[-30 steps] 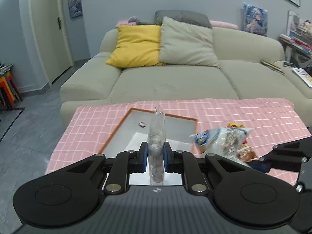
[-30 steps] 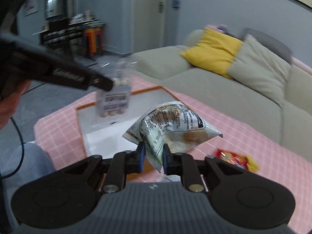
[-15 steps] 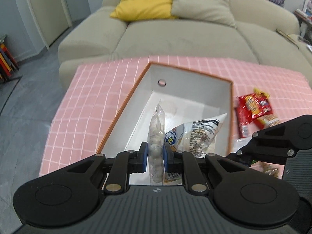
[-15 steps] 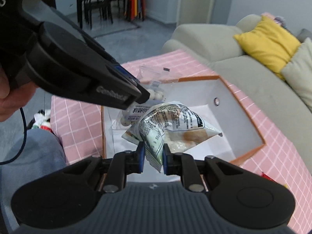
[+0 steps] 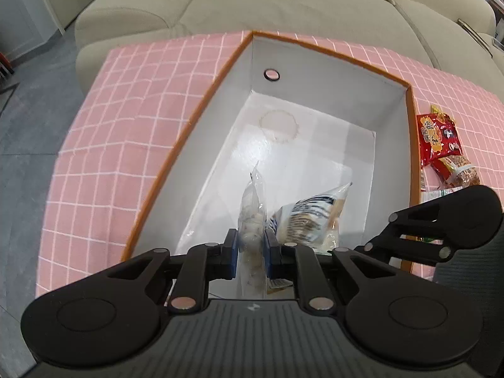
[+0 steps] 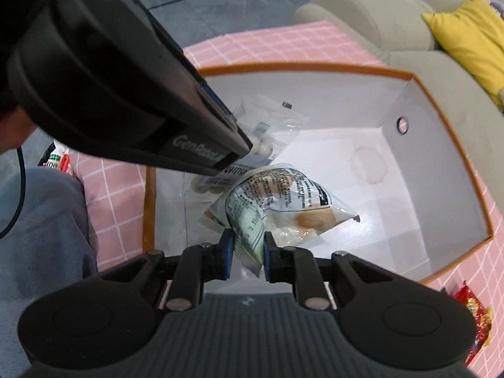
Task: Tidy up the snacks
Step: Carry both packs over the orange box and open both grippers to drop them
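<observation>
My left gripper point(image 5: 249, 252) is shut on a clear bag of white balls point(image 5: 252, 208) and holds it low inside the open white box with an orange rim point(image 5: 217, 78). My right gripper point(image 6: 247, 253) is shut on a printed white snack bag point(image 6: 277, 201), also down inside the box point(image 6: 441, 100), just right of the left gripper. The bag of balls point(image 6: 267, 138) shows in the right wrist view under the left gripper's fingers point(image 6: 233, 151). The printed bag point(image 5: 312, 214) shows beside the bag of balls in the left wrist view.
A red snack packet point(image 5: 438, 135) and a brown packet point(image 5: 456, 173) lie on the pink checked cloth point(image 5: 126, 110) right of the box. A beige sofa point(image 5: 283, 3) stands beyond the table. More packets point(image 6: 56, 160) lie near the person's knee.
Both grippers have tipped downward and moved over and into the box, bringing both bags down inside it. Both stay shut on their bags.
</observation>
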Motion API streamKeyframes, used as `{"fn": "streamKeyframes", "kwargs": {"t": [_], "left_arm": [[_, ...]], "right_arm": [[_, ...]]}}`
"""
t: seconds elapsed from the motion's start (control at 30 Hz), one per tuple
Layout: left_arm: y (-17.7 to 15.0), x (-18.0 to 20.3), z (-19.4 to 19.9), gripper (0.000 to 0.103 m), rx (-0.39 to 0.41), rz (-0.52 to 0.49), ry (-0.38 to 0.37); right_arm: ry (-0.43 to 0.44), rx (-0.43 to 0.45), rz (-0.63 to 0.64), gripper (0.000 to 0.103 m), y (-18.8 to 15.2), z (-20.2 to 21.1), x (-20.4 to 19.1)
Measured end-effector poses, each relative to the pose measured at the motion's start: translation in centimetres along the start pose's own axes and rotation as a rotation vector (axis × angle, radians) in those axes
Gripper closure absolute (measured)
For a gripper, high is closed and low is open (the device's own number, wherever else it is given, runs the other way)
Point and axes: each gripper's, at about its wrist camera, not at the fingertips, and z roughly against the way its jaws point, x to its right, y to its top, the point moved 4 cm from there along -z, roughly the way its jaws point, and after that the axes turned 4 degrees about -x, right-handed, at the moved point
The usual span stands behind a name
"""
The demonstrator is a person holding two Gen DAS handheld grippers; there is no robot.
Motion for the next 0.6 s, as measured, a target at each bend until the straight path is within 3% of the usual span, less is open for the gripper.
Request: {"fn": "streamKeyframes", "kwargs": {"t": [0.3,0.47,0.6], "left_arm": [[0.1,0.1,-1.3,0.085,-0.042,-0.016,0.004],[0.2,0.0,-0.9,0.083,-0.046,-0.019,0.032],[0.1,0.2,0.4,0.068,-0.015,-0.027,0.045]], "right_arm": [[0.016,-0.05,-0.018,0.082,0.1,-1.4,0.6],[-0.014,-0.045,-0.014,0.063,0.2,-0.7,0.8],[-0.058,-0.026,-0.025,0.048,-0.1,0.8,0.9]]}}
